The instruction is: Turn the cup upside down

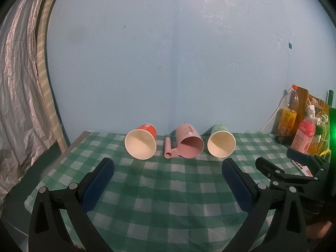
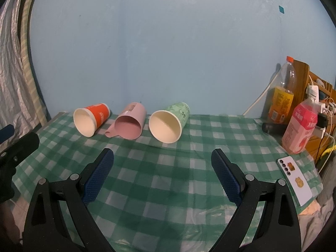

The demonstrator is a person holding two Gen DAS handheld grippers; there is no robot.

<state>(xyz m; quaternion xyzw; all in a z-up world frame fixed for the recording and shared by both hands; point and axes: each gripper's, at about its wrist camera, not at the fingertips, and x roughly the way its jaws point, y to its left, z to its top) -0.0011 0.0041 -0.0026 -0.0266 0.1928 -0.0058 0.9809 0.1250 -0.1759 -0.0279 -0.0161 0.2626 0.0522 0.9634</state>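
Three cups lie on their sides near the wall, mouths toward me: an orange paper cup [image 1: 141, 143] [image 2: 89, 118] on the left, a pink mug with a handle [image 1: 188, 145] [image 2: 129, 124] in the middle, a green paper cup [image 1: 221, 143] [image 2: 168, 124] on the right. My left gripper [image 1: 168, 163] is open and empty, well short of the cups. My right gripper [image 2: 162, 155] is open and empty, in front of the green cup. The right gripper also shows in the left wrist view [image 1: 275, 159], and the left gripper at the left edge of the right wrist view [image 2: 12, 138].
The table has a green checked cloth [image 1: 168, 189] [image 2: 168, 178]. At the right stand an orange-capped bottle [image 2: 281, 92], a pink bottle [image 2: 300, 126], a black cylinder [image 2: 273, 127] and cables. A white phone [image 2: 294, 180] lies at the right edge. A blue wall is behind.
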